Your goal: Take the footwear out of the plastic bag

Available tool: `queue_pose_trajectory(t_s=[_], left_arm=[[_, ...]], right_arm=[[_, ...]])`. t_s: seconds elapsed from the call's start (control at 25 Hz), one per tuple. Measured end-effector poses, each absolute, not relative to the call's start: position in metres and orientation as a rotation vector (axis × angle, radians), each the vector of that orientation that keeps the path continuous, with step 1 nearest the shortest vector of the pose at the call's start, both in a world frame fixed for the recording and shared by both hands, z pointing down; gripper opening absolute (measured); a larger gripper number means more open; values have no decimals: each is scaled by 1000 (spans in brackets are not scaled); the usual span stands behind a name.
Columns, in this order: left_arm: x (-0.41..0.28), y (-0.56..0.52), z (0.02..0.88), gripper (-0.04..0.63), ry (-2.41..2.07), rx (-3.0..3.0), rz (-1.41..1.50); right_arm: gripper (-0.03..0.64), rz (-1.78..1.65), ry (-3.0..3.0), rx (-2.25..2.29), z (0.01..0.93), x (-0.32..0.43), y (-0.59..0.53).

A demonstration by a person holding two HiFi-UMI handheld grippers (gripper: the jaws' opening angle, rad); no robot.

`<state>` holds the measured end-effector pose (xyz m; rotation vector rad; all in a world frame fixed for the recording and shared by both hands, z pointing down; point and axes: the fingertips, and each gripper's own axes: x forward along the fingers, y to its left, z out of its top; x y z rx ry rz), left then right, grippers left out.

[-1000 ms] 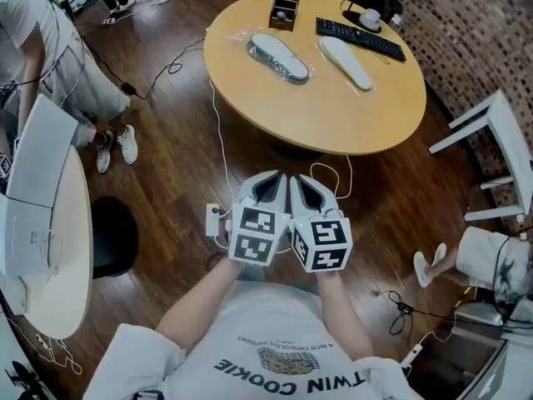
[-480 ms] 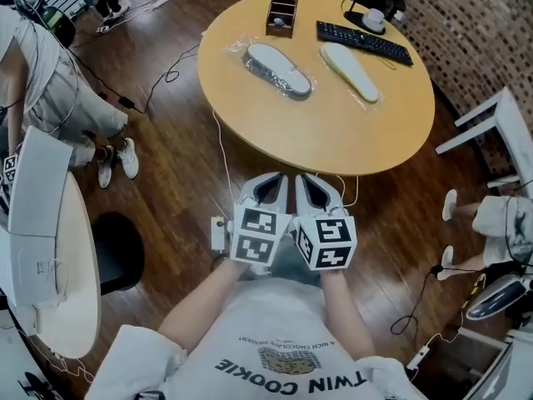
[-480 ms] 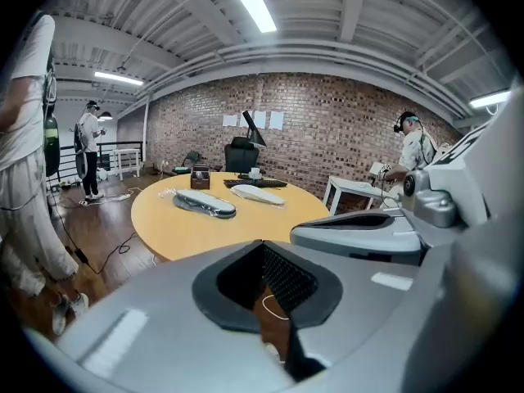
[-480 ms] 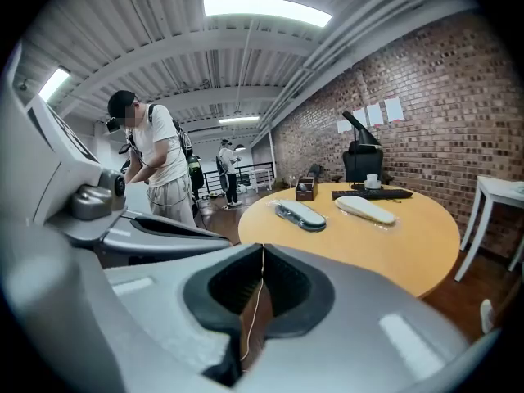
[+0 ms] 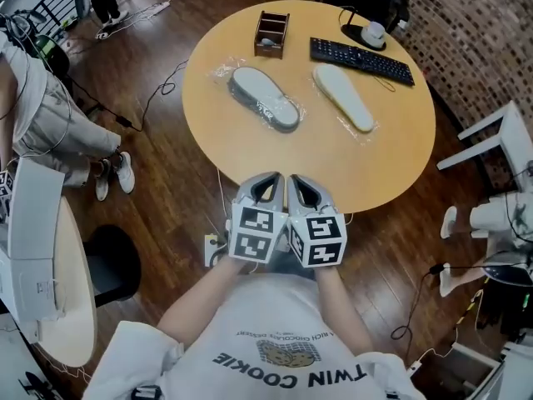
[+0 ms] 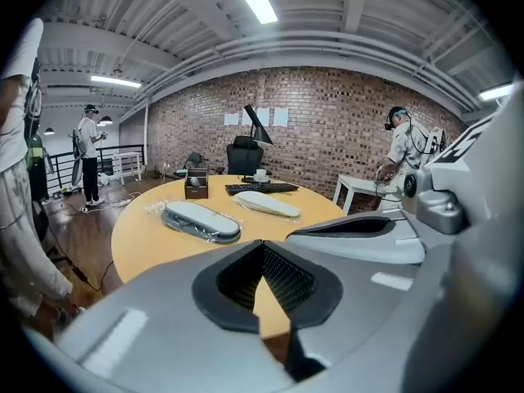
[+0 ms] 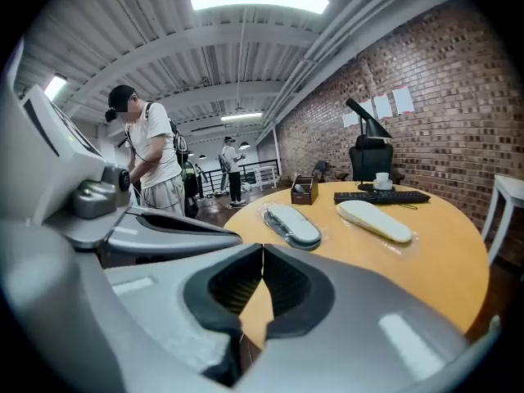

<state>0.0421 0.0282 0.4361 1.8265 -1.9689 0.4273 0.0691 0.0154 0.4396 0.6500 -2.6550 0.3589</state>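
Observation:
Two slippers lie on the round wooden table [image 5: 366, 165], each wrapped in a clear plastic bag: a grey one [image 5: 264, 98] [image 6: 201, 219] [image 7: 293, 224] on the left and a pale cream one [image 5: 343, 97] [image 6: 266, 204] [image 7: 375, 219] on the right. My left gripper [image 5: 267, 182] [image 6: 262, 262] and right gripper [image 5: 298, 183] [image 7: 262, 262] are held side by side at the table's near edge, short of both slippers. Both are shut with nothing between the jaws.
At the table's far side stand a small wooden box [image 5: 271, 33], a black keyboard [image 5: 361, 60] and a white mouse on a pad [image 5: 371, 32]. Cables run over the dark wood floor [image 5: 166, 165]. A white table [image 5: 42, 248] is left, a white chair [image 5: 491, 136] right, people stand around.
The view has moved closer to the table, so its near edge now lies right at the gripper tips. Both grippers stay shut and together.

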Motion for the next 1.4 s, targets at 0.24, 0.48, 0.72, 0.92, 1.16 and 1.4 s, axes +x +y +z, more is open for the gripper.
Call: queue_pose_trajectory(t_s=[0.24,0.48,0.72,0.92,1.16,1.4], left_arm=[[26,-10,440,6,-1993,1788,448],[9,-37,444,6,-2006,1762,463],[-13,-58,451,6,-1994,1761,473],[-40,-82,463,6,-1937,1800,500],[-78,-112,482,6,-1819,1888,573],[-119,-135,496,6,-1686,1991,648]], right_arm=[[3,396,-2663,591,444,52,-22],[3,431,-2664,568,450,37,-49],[3,469,-2656,555,458,14,-69],[5,516,-2625,598,468,-7,-90],[14,619,-2537,734,492,-27,-118],[31,682,-2414,894,515,-44,-141]])
